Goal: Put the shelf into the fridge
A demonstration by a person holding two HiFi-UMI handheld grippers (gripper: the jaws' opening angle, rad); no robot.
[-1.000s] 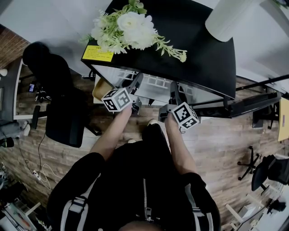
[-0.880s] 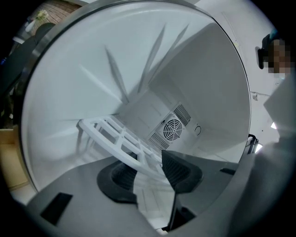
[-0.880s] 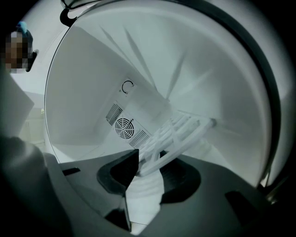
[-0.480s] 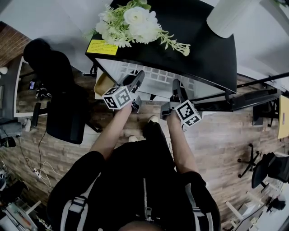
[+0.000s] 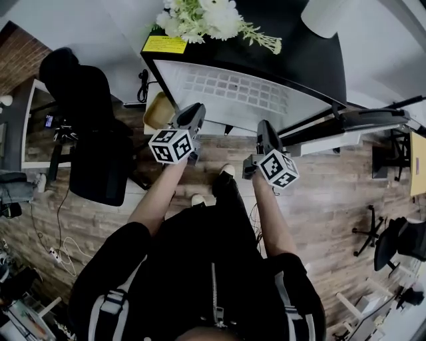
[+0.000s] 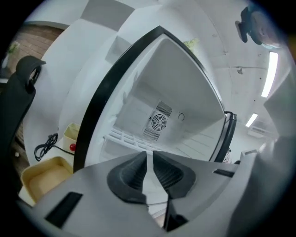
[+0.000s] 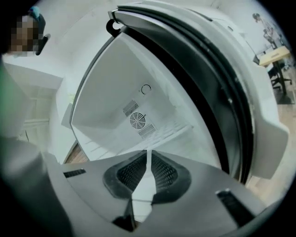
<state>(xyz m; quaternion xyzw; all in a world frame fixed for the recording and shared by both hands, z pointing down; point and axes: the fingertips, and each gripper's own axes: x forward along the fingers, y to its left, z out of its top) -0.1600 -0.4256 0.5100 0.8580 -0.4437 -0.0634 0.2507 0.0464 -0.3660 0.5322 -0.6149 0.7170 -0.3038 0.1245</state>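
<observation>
The black-topped fridge (image 5: 293, 46) stands open, its door (image 5: 359, 123) swung out to the right. The white grid shelf (image 5: 233, 90) lies level inside it; it shows below the rear fan in the left gripper view (image 6: 125, 136) and the right gripper view (image 7: 157, 132). My left gripper (image 5: 194, 110) and right gripper (image 5: 266, 126) hover side by side just outside the opening, clear of the shelf. Both have just been closing. The left gripper's (image 6: 150, 156) pads and the right gripper's (image 7: 148, 156) pads stand almost together, with nothing between them.
Artificial flowers (image 5: 206, 16) and a white cylinder (image 5: 326, 13) stand on the fridge top. A tan bin (image 5: 158, 110) and a cable sit at the fridge's left. A black office chair (image 5: 93, 133) stands further left on the wooden floor. The person's shoes show below the grippers.
Both grippers have drawn back from the fridge opening toward the person. More of the white interior and the shelf now shows in the head view.
</observation>
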